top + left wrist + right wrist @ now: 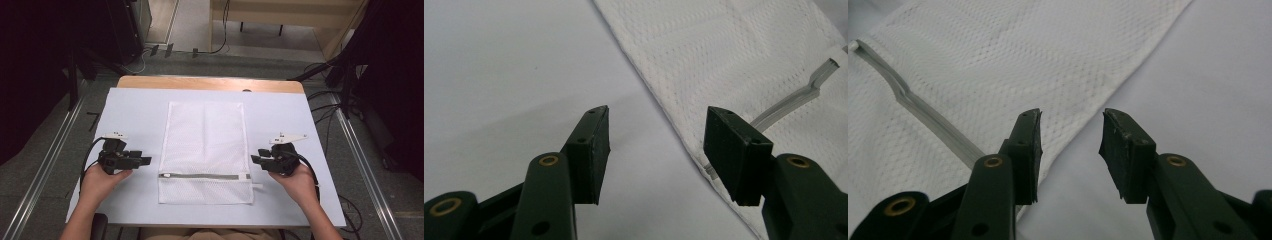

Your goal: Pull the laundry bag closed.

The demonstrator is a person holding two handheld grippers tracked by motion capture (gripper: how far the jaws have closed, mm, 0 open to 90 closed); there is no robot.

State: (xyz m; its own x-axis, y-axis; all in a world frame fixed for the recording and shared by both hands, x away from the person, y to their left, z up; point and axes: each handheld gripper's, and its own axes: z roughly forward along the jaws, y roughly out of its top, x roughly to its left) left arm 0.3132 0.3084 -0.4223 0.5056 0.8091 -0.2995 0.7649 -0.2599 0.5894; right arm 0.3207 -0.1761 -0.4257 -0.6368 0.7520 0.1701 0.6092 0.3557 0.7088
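A flat white mesh laundry bag (205,150) lies on the white worktop (135,105) between the left gripper (145,161) and right gripper (255,159), both with fingers apart, holding nothing.

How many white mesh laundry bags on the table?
1. The white mesh laundry bag lies flat mid-table on the white tabletop, its grey zipper strip near the person's side, between the two grippers. A second bag beneath it cannot be ruled out.

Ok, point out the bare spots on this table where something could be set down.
Bare white table lies left of the mesh bag, beyond the left gripper, and right of it, beyond the right gripper. A narrow strip runs along the near edge. Beside the zipper, both grippers crowd in.
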